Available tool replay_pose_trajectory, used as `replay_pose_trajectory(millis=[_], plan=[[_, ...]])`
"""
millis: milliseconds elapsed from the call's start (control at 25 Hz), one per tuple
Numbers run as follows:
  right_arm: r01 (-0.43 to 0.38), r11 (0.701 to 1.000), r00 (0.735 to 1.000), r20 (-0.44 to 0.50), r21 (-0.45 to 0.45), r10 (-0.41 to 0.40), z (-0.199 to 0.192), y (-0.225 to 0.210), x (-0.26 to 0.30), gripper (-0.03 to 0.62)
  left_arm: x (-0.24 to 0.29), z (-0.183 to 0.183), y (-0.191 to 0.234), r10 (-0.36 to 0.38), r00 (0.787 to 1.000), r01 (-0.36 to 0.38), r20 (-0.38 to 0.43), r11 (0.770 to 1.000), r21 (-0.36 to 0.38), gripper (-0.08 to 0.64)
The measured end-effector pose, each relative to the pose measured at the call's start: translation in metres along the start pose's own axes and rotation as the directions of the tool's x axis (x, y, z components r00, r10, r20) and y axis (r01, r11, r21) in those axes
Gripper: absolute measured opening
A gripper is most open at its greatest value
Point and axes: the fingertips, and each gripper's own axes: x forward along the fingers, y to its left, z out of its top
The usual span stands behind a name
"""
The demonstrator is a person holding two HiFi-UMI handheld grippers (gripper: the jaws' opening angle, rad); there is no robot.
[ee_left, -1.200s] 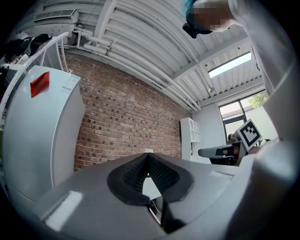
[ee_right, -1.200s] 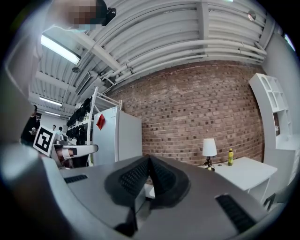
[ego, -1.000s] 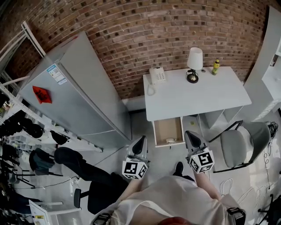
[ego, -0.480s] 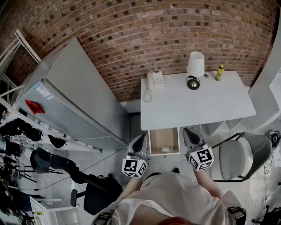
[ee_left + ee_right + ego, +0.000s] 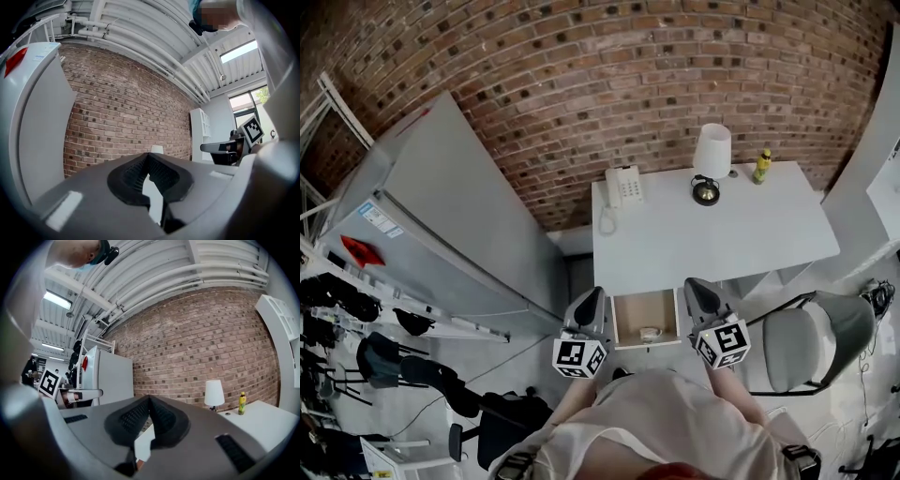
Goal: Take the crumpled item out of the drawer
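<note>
Although the crumpled item (image 5: pixel 651 333) is seen only as a small pale lump in the head view, it is judged to be paper or thin cloth: light, soft, and likely to give under the pads rather than resist them. It lies inside the open drawer (image 5: pixel 628 314), toward the drawer's lower end, just below the centre of the frame and under the front edge of the white desk (image 5: pixel 712 230). No breakage is to be feared (a crushed wad can hardly be spoiled further), but so light a thing could be pushed along the drawer floor if it is met by a closed tip. It would best be taken across its bulk, with the jaws first opened wider than the lump and brought down on either side of it. A pinch at a loose corner might only unroll or tear it.

The left gripper (image 5: pixel 591 298) is held at the drawer's left side and the right gripper (image 5: pixel 694 286) at its right, both apart from the item. In each gripper view the ribbed pads (image 5: pixel 133 171) are seen pressed together at the tips with nothing caught between them, so both tools are closed and empty. A lamp (image 5: pixel 711 155), a telephone (image 5: pixel 622 186) and a yellow bottle (image 5: pixel 761 165) are set along the desk's far edge, in the upper part of the frame, well apart from the drawer.
</note>
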Motion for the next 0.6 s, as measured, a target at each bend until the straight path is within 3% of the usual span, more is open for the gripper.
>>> replay_pose_trajectory(millis=[600], plan=[[0.047, 0.999, 0.995, -0.093, 0.003, -0.046, -0.03, 0.021, 0.043, 0.0, 0.009, -0.033, 0.053, -0.043, 0.996, 0.038, -0.078, 0.998, -0.056, 0.009]])
